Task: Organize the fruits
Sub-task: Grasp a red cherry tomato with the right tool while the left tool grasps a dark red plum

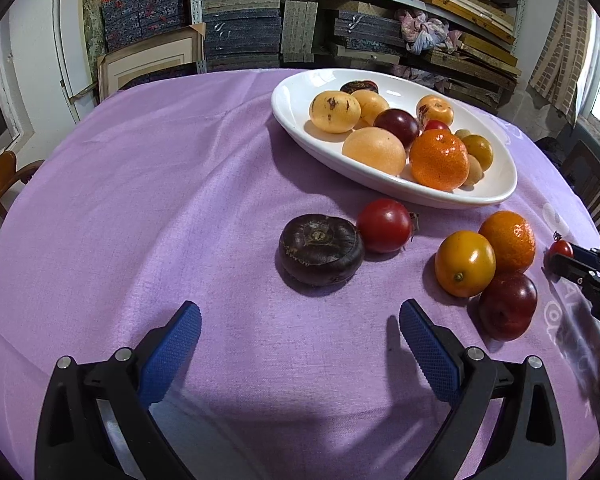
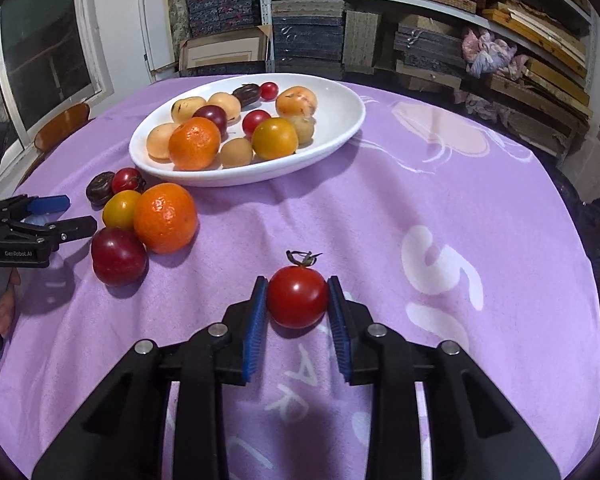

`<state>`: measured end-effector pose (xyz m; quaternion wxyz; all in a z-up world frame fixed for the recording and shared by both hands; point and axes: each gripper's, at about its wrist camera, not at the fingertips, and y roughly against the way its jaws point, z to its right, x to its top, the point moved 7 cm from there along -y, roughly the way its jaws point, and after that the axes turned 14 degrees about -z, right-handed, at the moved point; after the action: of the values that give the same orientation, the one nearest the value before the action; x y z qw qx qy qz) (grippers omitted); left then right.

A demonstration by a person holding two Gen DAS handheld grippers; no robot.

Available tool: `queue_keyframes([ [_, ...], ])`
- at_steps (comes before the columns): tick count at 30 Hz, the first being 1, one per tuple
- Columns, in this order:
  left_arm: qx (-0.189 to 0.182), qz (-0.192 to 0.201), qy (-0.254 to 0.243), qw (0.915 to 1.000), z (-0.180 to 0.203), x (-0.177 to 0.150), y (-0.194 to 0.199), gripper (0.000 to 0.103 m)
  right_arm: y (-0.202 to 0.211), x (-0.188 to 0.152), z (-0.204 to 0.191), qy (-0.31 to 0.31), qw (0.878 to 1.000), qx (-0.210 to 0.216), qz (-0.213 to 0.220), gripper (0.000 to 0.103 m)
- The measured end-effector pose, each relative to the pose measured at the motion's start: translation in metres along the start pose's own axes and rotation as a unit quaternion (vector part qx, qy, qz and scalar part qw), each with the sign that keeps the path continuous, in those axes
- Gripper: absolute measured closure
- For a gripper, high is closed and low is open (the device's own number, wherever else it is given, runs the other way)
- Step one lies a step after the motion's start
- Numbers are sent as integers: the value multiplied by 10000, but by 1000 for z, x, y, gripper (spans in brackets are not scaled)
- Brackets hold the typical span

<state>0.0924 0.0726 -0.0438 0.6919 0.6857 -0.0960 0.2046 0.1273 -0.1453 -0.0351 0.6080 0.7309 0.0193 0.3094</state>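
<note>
Cherry tomato (image 2: 297,297), clamped in right hand-held gripper (image 2: 298,300), barely shows leftward; left hand-held gripper (image 1: 300,320) gapes, holding nothing.

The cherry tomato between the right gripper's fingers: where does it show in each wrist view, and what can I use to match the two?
Left wrist view: the cherry tomato sits tiny at the far right edge, at the tips of the right gripper.
Right wrist view: it is low in the centre, pinched between the blue pads, stem pointing away.
Shared landmark: the white oval dish of fruit on the purple cloth.
</note>
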Motion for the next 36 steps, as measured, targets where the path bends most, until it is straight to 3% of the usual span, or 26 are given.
queue_keyframes([
  [3,-31,259,54,9996,0,3,10,3,-4,-2,0,-16,9999,64,-123,73],
  [6,-303,461,-64,9985,10,6,21,3,-4,-4,-3,60,9999,-19,-159,73],
  [13,-534,594,-951,9923,59,1,30,3,-5,-4,-3,32,9998,111,-161,70],
  [16,-248,896,-1456,9850,85,-3,40,3,-5,-3,-4,50,9997,150,-165,67],
  [18,-53,860,-1725,9812,102,-4,38,3,-5,-3,-5,76,9997,149,-170,66],
  [21,-39,675,-1878,9799,123,-1,28,4,-5,-3,-6,83,9997,168,-171,64],
  [23,-146,488,-1950,9795,134,-3,20,19,-5,-3,-6,86,9996,220,-171,63],
  [31,-330,258,-1702,9845,137,-3,8,29,-6,-2,-8,100,9994,267,-173,60],
  [34,-583,-102,-1576,9857,133,-7,-7,57,-6,-2,-8,102,9994,264,-173,60],
  [36,-603,4,-1553,9860,131,-7,-5,58,-6,-2,-8,105,9995,262,-172,60],
])
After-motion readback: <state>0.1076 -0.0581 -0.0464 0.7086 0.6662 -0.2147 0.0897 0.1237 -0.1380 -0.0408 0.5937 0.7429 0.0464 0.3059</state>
